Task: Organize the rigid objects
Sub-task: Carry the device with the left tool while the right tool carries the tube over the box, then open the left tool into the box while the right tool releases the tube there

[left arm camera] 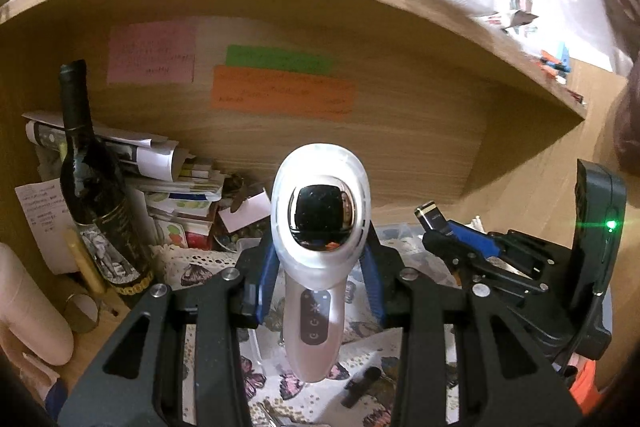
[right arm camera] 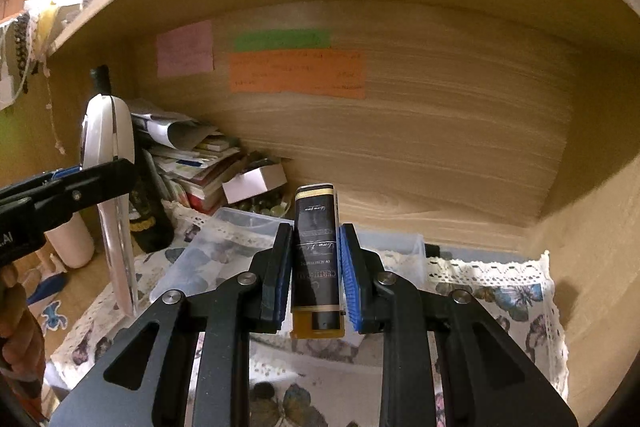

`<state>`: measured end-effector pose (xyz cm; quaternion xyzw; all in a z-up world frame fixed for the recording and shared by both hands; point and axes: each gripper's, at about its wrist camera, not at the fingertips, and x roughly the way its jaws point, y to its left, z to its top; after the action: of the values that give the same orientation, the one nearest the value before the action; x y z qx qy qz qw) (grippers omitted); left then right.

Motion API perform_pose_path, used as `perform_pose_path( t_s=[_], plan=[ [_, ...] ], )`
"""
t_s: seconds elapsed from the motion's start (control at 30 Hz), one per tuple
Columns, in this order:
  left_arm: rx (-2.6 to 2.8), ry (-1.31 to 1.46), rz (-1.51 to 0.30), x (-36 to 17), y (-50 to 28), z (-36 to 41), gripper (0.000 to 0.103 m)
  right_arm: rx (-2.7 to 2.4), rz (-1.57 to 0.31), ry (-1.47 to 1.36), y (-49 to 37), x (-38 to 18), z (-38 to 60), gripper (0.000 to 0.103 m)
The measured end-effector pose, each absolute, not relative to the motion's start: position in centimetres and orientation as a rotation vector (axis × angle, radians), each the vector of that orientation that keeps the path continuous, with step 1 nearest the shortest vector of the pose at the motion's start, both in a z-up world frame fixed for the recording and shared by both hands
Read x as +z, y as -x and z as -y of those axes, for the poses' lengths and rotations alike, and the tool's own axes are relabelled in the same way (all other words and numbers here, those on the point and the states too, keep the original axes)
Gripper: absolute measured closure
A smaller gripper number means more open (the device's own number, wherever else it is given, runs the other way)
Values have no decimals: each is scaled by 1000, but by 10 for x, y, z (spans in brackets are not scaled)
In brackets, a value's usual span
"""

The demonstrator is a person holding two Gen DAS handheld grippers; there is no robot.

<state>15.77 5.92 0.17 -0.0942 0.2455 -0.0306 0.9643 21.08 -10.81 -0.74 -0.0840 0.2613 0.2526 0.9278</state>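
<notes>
Massager (left arm camera: 320,251), white with a dark mirrored face, is clamped upright in the left gripper (left arm camera: 320,267) before the wooden shelf (left arm camera: 360,131). Smaller black box (right arm camera: 318,259) is pinched by the right gripper (right arm camera: 316,267) above the clear bin (right arm camera: 224,251).

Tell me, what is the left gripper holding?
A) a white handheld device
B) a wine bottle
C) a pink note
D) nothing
A: in the left wrist view, the left gripper is shut on the white device, its blue pads pressing both sides, while the wine bottle stands apart at the left.
</notes>
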Motion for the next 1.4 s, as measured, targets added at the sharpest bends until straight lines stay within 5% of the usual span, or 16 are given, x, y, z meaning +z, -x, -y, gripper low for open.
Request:
perform_pose_path(
  t_s=[0.93,1.4],
  plan=[
    [-77,140,-809,-99,-239,-65,65,531,-841,222,-272,-97,72,82],
    [-99,122,-766,-79,-227,-55,60,524,-777,220,-259,-76,76,73]
  ],
)
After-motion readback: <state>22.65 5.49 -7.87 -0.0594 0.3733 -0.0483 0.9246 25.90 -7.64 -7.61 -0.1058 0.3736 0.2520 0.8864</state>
